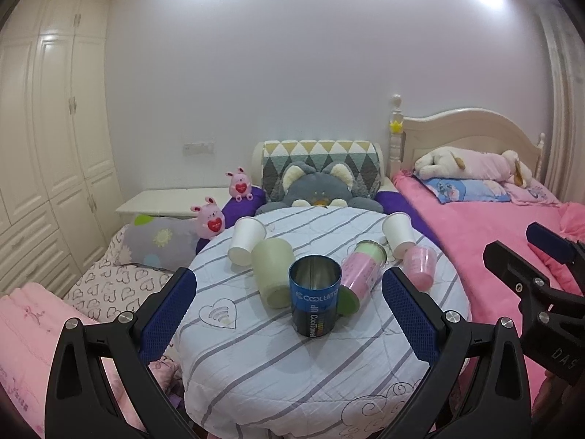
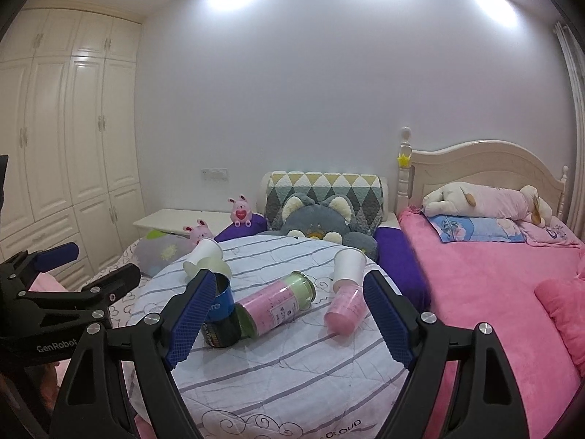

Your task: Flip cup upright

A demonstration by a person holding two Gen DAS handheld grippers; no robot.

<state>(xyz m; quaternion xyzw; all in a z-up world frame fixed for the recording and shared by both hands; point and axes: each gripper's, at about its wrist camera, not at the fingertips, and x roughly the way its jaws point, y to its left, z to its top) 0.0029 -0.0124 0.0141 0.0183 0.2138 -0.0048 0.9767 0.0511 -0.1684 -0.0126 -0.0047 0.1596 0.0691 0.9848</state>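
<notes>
A blue metal cup (image 1: 314,298) stands upright on the round table (image 1: 292,366) with its open mouth up. Around it lie tipped cups: a pale green one (image 1: 272,272), a pink-and-green can (image 1: 362,274), a pink cup (image 1: 420,265) and two white paper cups (image 1: 246,239) (image 1: 398,232). My left gripper (image 1: 289,314) is open and empty, just in front of the blue cup. My right gripper (image 2: 289,323) is open and empty, facing the pink-and-green can (image 2: 278,303); the blue cup (image 2: 221,312) is partly hidden by its left finger.
A striped quilt covers the table. A pink bed (image 1: 512,237) lies to the right, a heart-print bed (image 1: 120,285) to the left, plush toys (image 1: 318,190) behind. A white wardrobe (image 1: 55,146) fills the left wall.
</notes>
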